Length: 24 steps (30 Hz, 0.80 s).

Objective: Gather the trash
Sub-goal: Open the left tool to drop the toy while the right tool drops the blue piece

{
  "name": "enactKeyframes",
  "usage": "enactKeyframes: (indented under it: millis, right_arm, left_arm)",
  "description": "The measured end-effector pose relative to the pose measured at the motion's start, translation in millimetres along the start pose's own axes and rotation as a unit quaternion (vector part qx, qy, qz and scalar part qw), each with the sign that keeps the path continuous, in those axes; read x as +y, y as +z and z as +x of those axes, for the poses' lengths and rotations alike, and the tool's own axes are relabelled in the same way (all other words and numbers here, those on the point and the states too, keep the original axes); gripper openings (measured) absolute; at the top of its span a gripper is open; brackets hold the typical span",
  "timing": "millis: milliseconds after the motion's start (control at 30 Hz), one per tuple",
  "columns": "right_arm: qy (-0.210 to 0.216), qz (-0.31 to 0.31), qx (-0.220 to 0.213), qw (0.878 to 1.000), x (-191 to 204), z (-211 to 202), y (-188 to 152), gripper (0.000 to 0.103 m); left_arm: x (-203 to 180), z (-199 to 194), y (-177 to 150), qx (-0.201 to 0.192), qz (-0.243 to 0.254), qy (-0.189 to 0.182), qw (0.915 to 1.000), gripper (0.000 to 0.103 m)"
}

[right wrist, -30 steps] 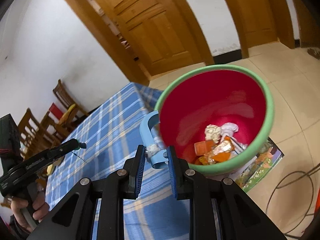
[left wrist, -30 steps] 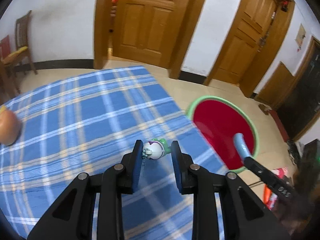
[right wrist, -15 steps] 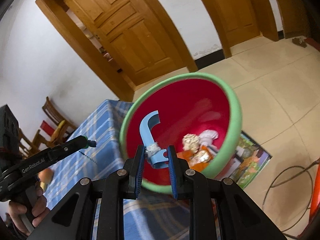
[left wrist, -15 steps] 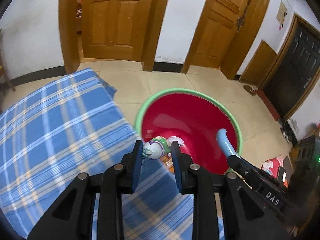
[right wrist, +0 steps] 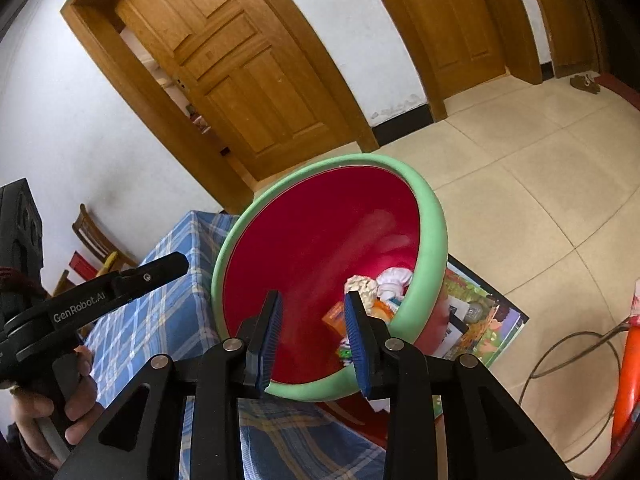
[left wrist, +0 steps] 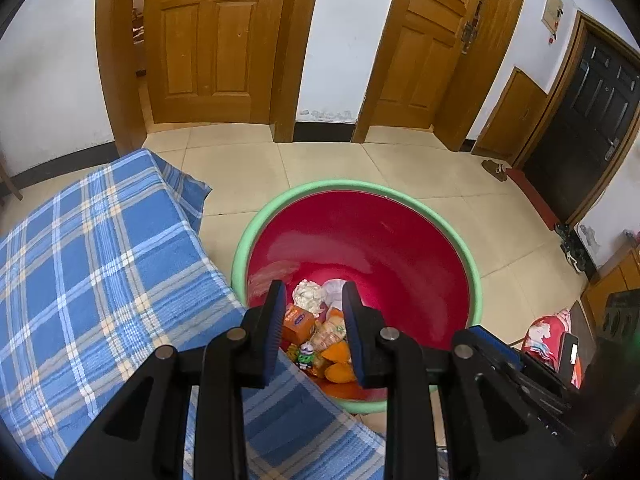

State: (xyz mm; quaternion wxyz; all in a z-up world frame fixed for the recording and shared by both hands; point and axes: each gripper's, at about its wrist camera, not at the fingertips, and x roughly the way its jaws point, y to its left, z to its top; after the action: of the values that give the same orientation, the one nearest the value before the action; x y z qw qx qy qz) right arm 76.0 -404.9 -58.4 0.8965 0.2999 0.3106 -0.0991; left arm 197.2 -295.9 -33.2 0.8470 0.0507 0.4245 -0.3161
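A red basin with a green rim [left wrist: 468, 256] stands on the floor beside the table; it also shows in the right wrist view [right wrist: 434, 216]. Inside lie crumpled paper [left wrist: 309, 295], an orange packet [left wrist: 298, 322], orange peel [left wrist: 340, 372] and a small white-and-green toy [left wrist: 306, 354]. My left gripper [left wrist: 312, 300] is open and empty above the basin's near side. My right gripper [right wrist: 312, 310] is open and empty over the basin. The left gripper [right wrist: 120, 280] also shows at the left of the right wrist view.
The table with a blue plaid cloth [left wrist: 92, 272] lies to the left of the basin. A colourful booklet [right wrist: 480, 320] lies on the tiled floor under the basin. Wooden doors [left wrist: 208, 40] and white walls stand behind. A cable [right wrist: 568, 364] loops on the floor at right.
Both grippers have opened over the basin. The small toy has left my left gripper and lies in the basin; the blue curved piece has left my right gripper.
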Motion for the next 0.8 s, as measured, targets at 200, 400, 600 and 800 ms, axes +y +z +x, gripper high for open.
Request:
enactKeyframes:
  millis: [200, 400, 600, 800]
  right_arm:
    - [0.003, -0.010, -0.003, 1.000, 7, -7, -3, 0.034]
    - [0.010, -0.028, -0.010, 1.000, 25, -20, -6, 0.045]
    - [0.007, -0.051, -0.016, 0.999, 47, -30, -13, 0.063]
    - [-0.002, -0.073, -0.014, 0.997, 68, -37, -24, 0.071]
  left_arm:
    - [6, -12, -7, -0.003, -0.007, 0.015, 0.9999, 0.035]
    - [17, -33, -18, -0.012, -0.021, 0.037, 0.9990, 0.050]
    - [37, -58, -32, -0.021, -0.047, 0.063, 0.9967, 0.060]
    - [59, -85, -47, -0.032, -0.068, 0.093, 0.9929, 0.062]
